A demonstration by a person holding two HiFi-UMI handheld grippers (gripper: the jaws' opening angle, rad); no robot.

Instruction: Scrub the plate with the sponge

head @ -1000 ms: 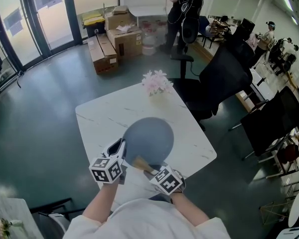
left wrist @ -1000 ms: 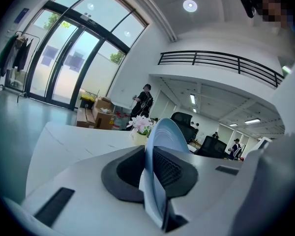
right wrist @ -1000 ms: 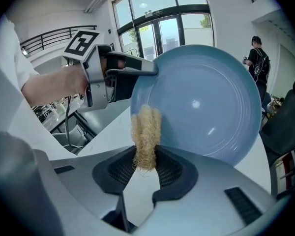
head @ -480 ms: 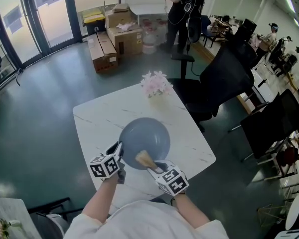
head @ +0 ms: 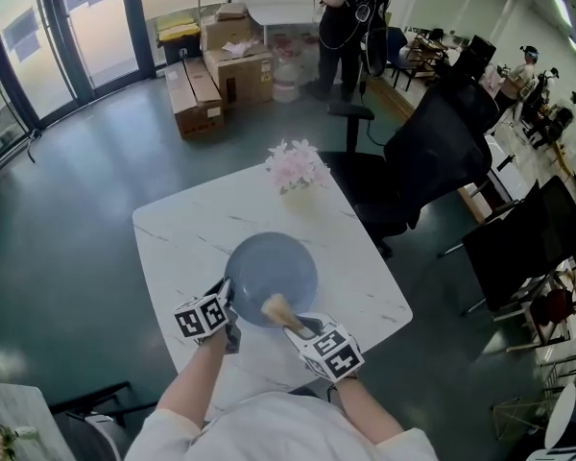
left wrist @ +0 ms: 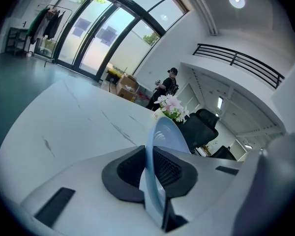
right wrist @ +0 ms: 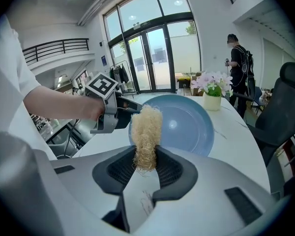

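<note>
The left claw [head: 227, 294] clamps the plate [head: 274, 269] by its rim; the right claw [head: 302, 327] pinches the sponge [head: 276, 307], possibly touching its face. We judge most scrubbing remains.

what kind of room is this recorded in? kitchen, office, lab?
Likely an open office or lab hall, not a kitchen: black office chairs beside the white table, and cardboard boxes stacked on the floor near tall glass doors. No sink or counter is in view.
</note>
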